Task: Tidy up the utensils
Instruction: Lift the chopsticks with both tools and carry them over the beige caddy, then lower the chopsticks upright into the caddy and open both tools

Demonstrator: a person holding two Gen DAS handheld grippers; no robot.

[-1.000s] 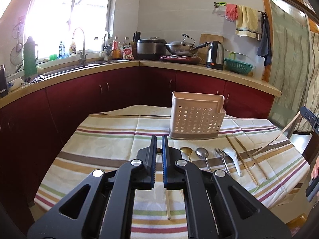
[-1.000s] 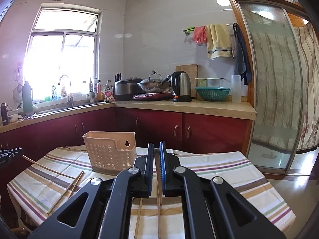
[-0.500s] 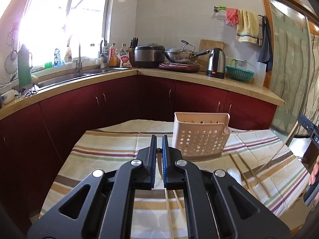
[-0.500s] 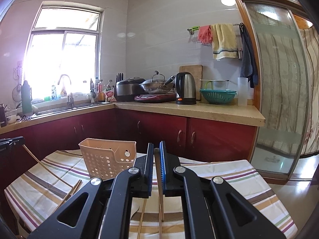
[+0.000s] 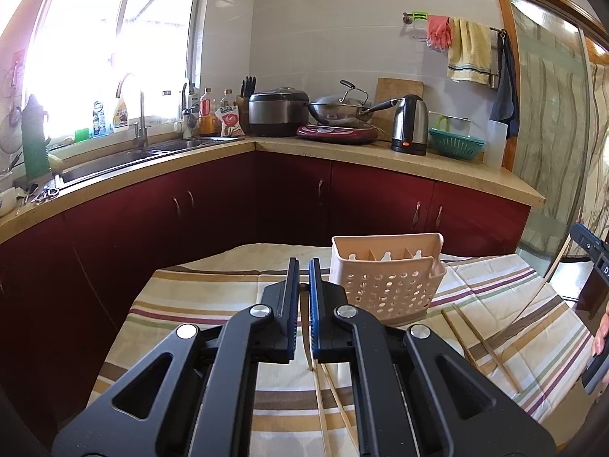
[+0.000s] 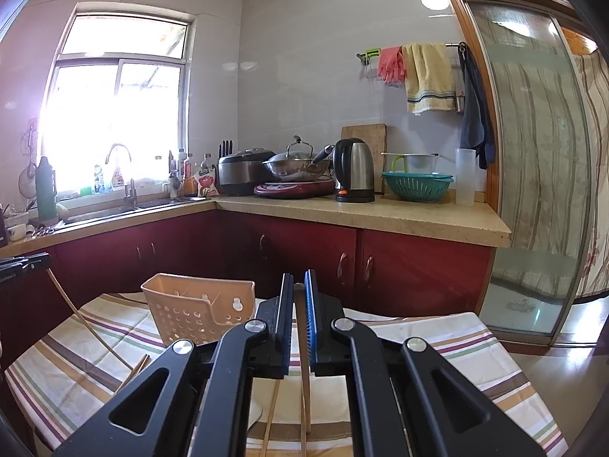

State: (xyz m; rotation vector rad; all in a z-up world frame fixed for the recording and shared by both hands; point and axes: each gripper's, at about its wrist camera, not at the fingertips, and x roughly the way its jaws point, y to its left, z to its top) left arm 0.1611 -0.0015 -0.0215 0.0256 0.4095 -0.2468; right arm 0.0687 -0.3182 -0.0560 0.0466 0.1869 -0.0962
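Early stage, we judge: the basket (image 5: 384, 289) stands on the striped cloth (image 5: 213, 297) and its compartments look empty from the left view, so nothing is filed yet. The left gripper (image 5: 303, 266) hangs just left of the basket, fingers clamped on the left-held chopstick (image 5: 307, 342), which hangs down from the jaws. The right gripper (image 6: 298, 278) sits to the basket's right, fingers pinched on the right-held chopstick (image 6: 302, 381). Both sticks have yet to go into the basket. Counts: one basket, two held chopsticks, and a loose pair (image 5: 483, 346) lying on the cloth in front and to the right of the basket. We also see two more sticks (image 5: 323, 411) below the left gripper, nearer us than the basket, and we cannot tell whether they lie loose. No other utensils show; the grippers hide most of the cloth in front of the basket.
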